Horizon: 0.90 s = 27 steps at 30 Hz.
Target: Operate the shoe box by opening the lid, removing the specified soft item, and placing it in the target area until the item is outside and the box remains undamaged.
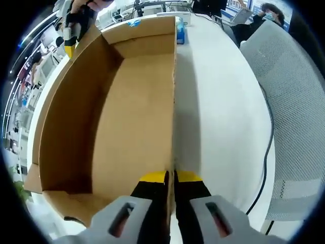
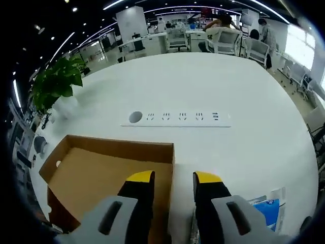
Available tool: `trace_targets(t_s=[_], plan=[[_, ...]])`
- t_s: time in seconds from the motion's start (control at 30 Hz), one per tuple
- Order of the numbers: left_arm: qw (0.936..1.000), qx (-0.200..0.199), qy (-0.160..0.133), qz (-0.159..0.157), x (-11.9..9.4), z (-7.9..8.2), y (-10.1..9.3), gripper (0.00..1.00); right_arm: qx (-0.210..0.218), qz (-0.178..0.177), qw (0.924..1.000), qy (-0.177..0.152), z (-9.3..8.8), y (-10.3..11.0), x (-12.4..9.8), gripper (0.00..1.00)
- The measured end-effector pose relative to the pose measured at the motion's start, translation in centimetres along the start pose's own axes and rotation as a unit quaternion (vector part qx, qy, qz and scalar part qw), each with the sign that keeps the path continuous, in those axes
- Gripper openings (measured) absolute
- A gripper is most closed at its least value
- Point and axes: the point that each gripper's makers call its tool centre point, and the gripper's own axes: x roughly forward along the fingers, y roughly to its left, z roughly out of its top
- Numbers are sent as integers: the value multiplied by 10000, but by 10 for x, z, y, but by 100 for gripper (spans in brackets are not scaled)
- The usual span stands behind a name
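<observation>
Here the brown cardboard box (image 1: 132, 107) is seen lidless on the white table (image 1: 223, 101), its inside bare. Its right wall is pinched by the left gripper (image 1: 170, 177). The right gripper (image 2: 173, 178) straddles a box wall, jaws parted.

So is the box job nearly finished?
The box is open and looks empty. A blue packet lies outside on the table, maybe the soft thing. The left gripper pinches the box wall; the right gripper straddles it. Little seems left.
</observation>
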Motion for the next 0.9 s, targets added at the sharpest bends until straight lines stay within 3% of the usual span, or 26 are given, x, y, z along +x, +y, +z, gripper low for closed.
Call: trace_targets(t_s=[0.3, 0.4, 0.53, 0.73, 0.9], plan=[[10000, 10, -4, 10, 0, 1, 0, 3, 7, -86, 9997, 230, 0, -11, 19, 20], [10000, 10, -4, 7, 0, 0, 0, 3, 43, 24, 9995, 297, -1, -9, 22, 10], [10000, 10, -7, -5, -1, -1, 1, 3, -122, -13, 9993, 344, -3, -8, 26, 9], [10000, 56, -17, 15, -1, -2, 0, 3, -38, 75, 9989, 456, -6, 0, 32, 2], [10000, 52, -13, 14, 0, -2, 0, 3, -188, -64, 9988, 450, -11, -4, 33, 0]])
